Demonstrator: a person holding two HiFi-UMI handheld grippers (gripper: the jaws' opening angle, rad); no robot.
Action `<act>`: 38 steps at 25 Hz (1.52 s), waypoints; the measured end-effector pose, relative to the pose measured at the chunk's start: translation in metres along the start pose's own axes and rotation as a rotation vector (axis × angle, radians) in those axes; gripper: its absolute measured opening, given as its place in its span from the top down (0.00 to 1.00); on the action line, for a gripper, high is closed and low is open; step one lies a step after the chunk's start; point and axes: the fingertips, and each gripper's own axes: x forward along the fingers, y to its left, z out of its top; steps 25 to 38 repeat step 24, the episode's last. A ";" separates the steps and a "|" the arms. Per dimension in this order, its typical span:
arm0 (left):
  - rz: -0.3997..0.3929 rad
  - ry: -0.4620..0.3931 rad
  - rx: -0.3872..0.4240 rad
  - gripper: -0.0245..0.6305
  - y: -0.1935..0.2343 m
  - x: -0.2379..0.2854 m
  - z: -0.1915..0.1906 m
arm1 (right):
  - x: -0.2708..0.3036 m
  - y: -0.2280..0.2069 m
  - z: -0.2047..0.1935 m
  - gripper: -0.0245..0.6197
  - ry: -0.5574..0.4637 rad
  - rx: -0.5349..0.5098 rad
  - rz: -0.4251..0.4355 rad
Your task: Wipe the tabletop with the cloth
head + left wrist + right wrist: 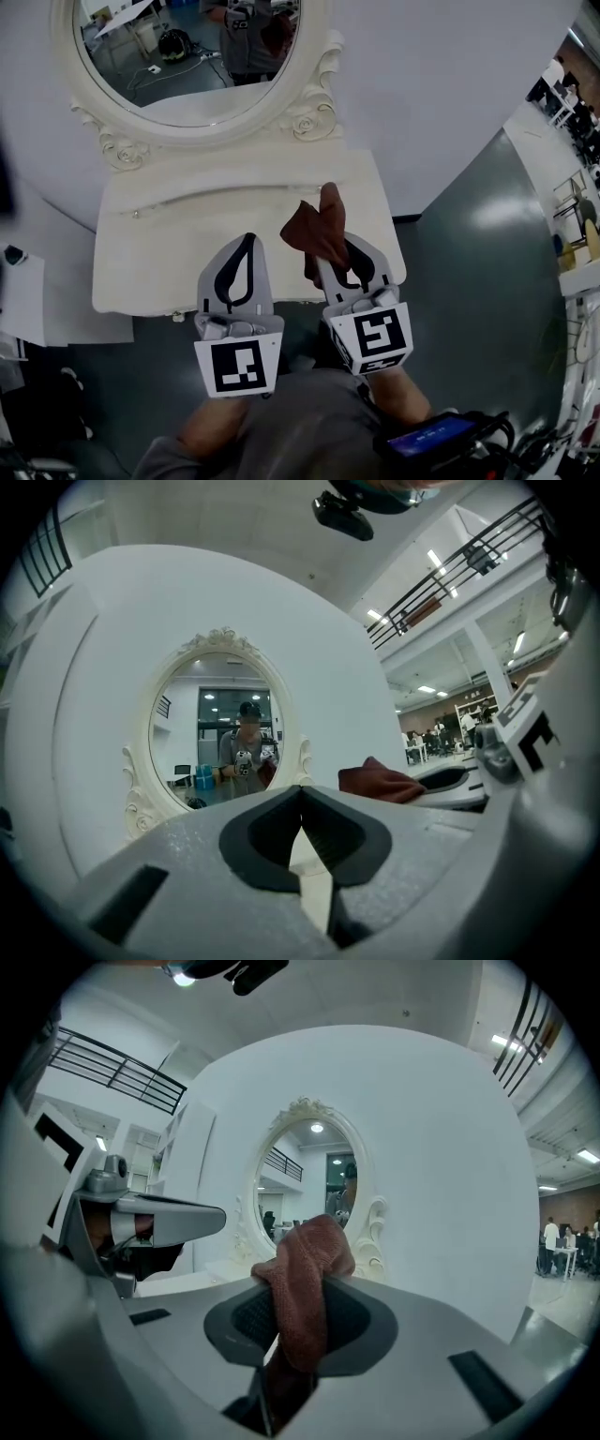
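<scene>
A reddish-brown cloth (319,231) hangs bunched from my right gripper (330,251), whose jaws are shut on it above the front right part of the white dressing tabletop (187,239). Seen from the right gripper, the cloth (302,1288) stands up out of the closed jaws. My left gripper (246,253) is beside it to the left, over the table's front edge, jaws shut with nothing between them (301,810). From the left gripper, the cloth (380,782) shows at the right.
An oval mirror (192,52) in an ornate white frame stands at the back of the table against a white wall. Sheets of paper (23,300) lie on the dark floor at left. Shelving (577,244) lines the right edge.
</scene>
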 end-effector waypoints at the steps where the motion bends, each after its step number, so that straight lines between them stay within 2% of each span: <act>1: 0.002 -0.001 0.003 0.94 0.002 -0.003 0.000 | 0.001 0.004 0.000 0.84 -0.001 0.000 0.002; 10: 0.010 0.013 -0.002 0.94 0.017 -0.015 -0.004 | 0.005 0.023 0.007 0.84 -0.019 0.006 0.022; 38: 0.019 0.016 -0.006 0.94 0.021 -0.012 -0.008 | 0.012 0.023 0.006 0.84 -0.024 -0.008 0.025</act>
